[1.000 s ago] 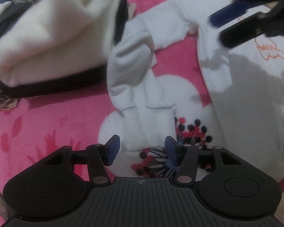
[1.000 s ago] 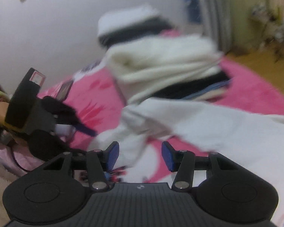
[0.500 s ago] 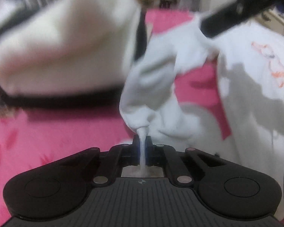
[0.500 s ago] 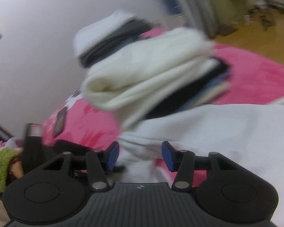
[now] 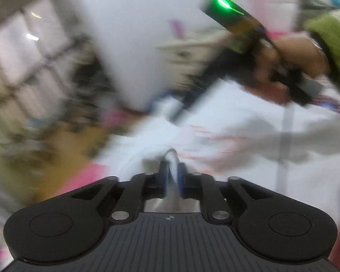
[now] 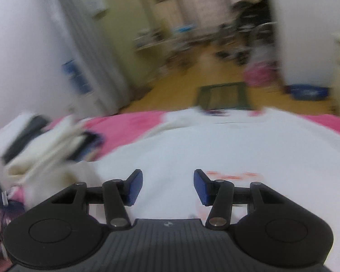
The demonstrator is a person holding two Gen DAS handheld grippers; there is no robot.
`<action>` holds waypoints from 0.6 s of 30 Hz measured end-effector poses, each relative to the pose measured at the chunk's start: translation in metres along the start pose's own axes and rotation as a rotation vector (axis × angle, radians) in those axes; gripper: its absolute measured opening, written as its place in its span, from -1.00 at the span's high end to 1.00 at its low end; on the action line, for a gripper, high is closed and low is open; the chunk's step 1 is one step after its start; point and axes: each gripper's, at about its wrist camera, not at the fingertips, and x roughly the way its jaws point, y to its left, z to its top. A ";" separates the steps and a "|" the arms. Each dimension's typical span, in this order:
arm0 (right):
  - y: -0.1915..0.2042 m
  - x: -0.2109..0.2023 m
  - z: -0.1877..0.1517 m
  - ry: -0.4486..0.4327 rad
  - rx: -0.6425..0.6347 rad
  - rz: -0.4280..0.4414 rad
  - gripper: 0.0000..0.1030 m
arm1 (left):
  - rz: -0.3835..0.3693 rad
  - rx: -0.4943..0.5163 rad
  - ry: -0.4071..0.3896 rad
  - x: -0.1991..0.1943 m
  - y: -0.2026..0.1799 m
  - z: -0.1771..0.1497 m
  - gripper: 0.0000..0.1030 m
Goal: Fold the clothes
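Observation:
A white sweatshirt (image 6: 215,149) with an orange print lies spread on the pink bedcover (image 6: 129,122). My left gripper (image 5: 171,176) is shut on a fold of the sweatshirt's white sleeve (image 5: 171,158), lifted over the garment's body (image 5: 249,122). The view is heavily blurred. My right gripper (image 6: 168,187) hovers open just above the sweatshirt's chest, nothing between its blue pads (image 6: 133,187). In the left wrist view the right gripper (image 5: 238,52) shows at upper right, held by a hand (image 5: 299,61) in a green cuff.
A pile of folded clothes (image 6: 34,140), white and dark, sits at the left of the bed. Beyond the bed's far edge are a wooden floor, a dark mat (image 6: 222,96) and cluttered furniture. A white wall (image 5: 136,22) stands behind.
My left gripper closed on the sleeve and has swung it up and across toward the sweatshirt's body. My right gripper moved from beside the clothes pile to over the chest, still open.

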 end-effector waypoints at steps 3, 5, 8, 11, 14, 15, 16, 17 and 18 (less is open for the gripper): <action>0.000 -0.009 -0.018 -0.009 -0.078 -0.001 -0.04 | -0.140 0.014 0.089 0.023 -0.024 -0.005 0.51; 0.001 -0.015 -0.030 -0.014 -0.130 -0.002 -0.04 | -0.192 -0.028 0.119 0.019 -0.015 -0.019 0.49; 0.001 -0.024 -0.047 -0.023 -0.208 -0.004 -0.05 | -0.232 -0.143 0.179 0.011 0.006 -0.041 0.40; 0.002 -0.033 -0.065 -0.031 -0.286 -0.005 -0.03 | -0.236 -0.275 0.269 0.006 0.031 -0.063 0.39; 0.027 -0.020 -0.087 0.030 -0.514 0.007 -0.01 | -0.200 -0.364 0.353 0.008 0.047 -0.085 0.39; 0.038 -0.013 -0.094 0.057 -0.604 0.012 -0.01 | -0.192 -0.370 0.361 0.013 0.049 -0.086 0.39; 0.049 -0.006 -0.102 0.084 -0.695 0.017 0.01 | -0.190 -0.375 0.363 0.014 0.048 -0.091 0.39; 0.060 0.000 -0.109 0.112 -0.785 0.023 0.03 | -0.192 -0.380 0.363 0.015 0.047 -0.095 0.39; 0.067 0.009 -0.116 0.139 -0.856 0.021 0.05 | -0.196 -0.383 0.361 0.017 0.044 -0.098 0.39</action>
